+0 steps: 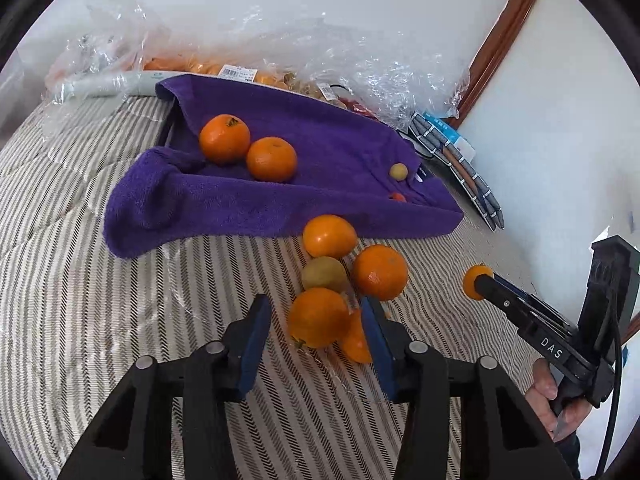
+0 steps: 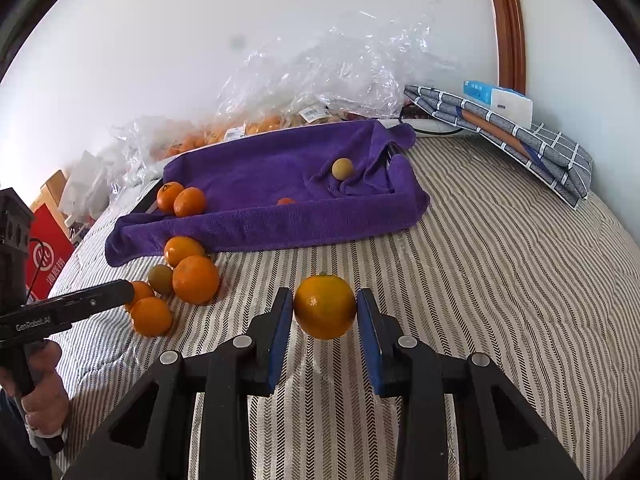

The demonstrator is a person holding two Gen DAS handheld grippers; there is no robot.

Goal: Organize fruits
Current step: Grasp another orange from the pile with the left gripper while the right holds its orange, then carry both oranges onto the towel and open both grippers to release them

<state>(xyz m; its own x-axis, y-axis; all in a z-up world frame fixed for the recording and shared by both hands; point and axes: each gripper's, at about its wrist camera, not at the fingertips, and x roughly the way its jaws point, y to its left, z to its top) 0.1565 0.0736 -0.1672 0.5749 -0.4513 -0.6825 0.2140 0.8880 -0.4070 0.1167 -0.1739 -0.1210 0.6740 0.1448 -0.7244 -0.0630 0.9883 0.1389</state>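
In the left wrist view my left gripper (image 1: pixel 315 302) stands open around an orange (image 1: pixel 318 316) on the striped bedcover. A gap shows beside its left pad, and another orange (image 1: pixel 354 346) lies behind its right finger. Just beyond lie two more oranges (image 1: pixel 329 236) (image 1: pixel 379 272) and a greenish-brown fruit (image 1: pixel 324 274). My right gripper (image 2: pixel 323 294) is shut on an orange (image 2: pixel 325 306) held above the bedcover, to the right of that cluster. A purple towel (image 1: pixel 280 200) farther back carries two oranges (image 1: pixel 224 138) (image 1: pixel 271 159), a small yellow fruit (image 1: pixel 399 171) and a small red one (image 1: pixel 398 197).
Crumpled clear plastic bags (image 1: pixel 340 52) with more fruit lie along the white wall behind the towel. A folded checked cloth (image 2: pixel 520 140) with a small box sits at the back right. The striped bedcover (image 2: pixel 500 280) is bare right of the towel. A red bag (image 2: pixel 46 256) stands at left.
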